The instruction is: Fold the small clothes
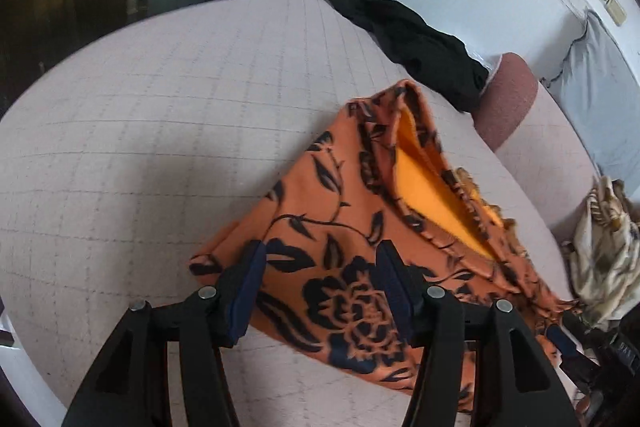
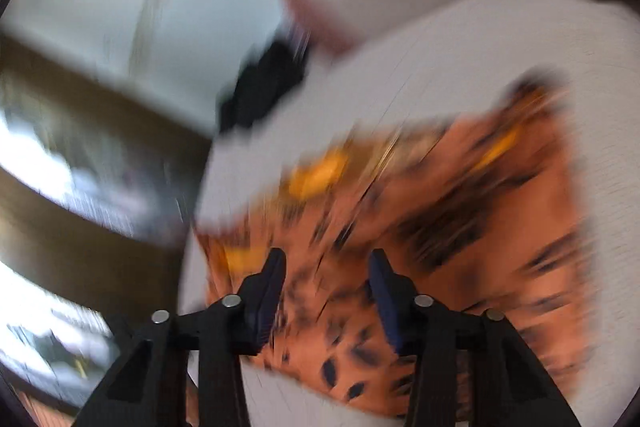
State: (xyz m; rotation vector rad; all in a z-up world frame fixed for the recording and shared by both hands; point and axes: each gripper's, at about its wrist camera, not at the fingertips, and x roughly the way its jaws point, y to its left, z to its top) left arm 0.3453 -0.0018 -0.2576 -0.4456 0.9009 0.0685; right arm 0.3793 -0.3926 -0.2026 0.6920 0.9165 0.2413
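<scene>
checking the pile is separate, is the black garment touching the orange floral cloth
Apart. The left wrist view shows a strip of bare grey bed cover between the black garment and the top corner of the orange floral cloth.

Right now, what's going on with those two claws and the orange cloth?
Left gripper open over orange floral garment. Right gripper open, view blurred. Black garment lies apart.

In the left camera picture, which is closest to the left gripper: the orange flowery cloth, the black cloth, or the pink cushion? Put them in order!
1. Orange flowery cloth: right under the open left gripper.
2. Black cloth and pink cushion: both farther back on the right, side by side, too close to rank.
</scene>
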